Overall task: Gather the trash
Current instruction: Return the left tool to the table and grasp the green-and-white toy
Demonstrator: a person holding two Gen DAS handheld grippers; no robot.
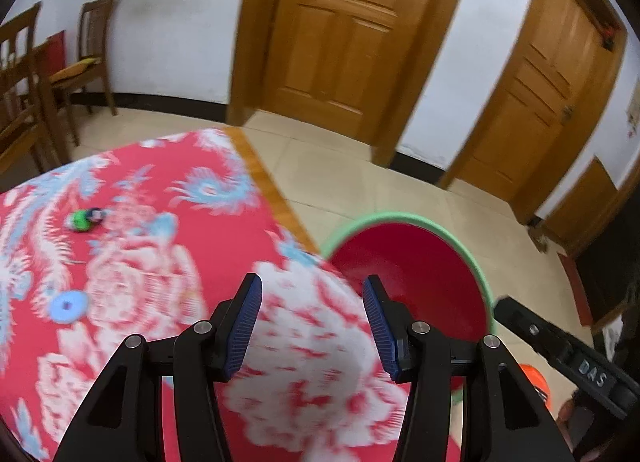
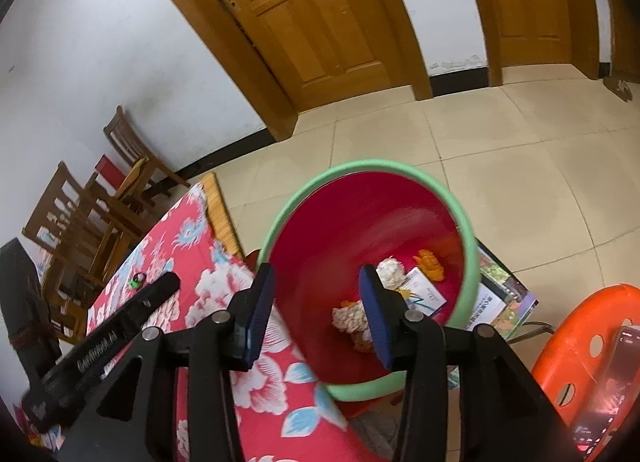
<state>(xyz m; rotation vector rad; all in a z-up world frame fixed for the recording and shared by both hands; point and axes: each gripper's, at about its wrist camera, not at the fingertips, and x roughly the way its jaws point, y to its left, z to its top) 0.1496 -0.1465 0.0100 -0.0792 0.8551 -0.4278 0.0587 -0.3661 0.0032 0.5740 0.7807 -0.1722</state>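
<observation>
The only writing I can read is "DAS" on my right gripper (image 1: 576, 358), seen from the left camera; the print on the card (image 2: 424, 294) in the bucket is too small to make out. My left gripper (image 1: 312, 322) hangs over the red flowered tablecloth (image 1: 160, 262) near the table's right edge, jaws partly apart with nothing between them. My right gripper (image 2: 316, 310) sits over the red bucket (image 2: 280, 214) with the green rim, jaws likewise partly apart and empty. In the bucket lie pale crumpled wads (image 2: 390, 272) and orange scraps (image 2: 430, 264). A small green-and-dark piece of trash (image 1: 86, 219) rests on the cloth, well apart from my left gripper. The bucket stands just beside the table edge, an orange stool (image 2: 580, 342) at its right, open tiled floor (image 2: 500, 162) beyond.
</observation>
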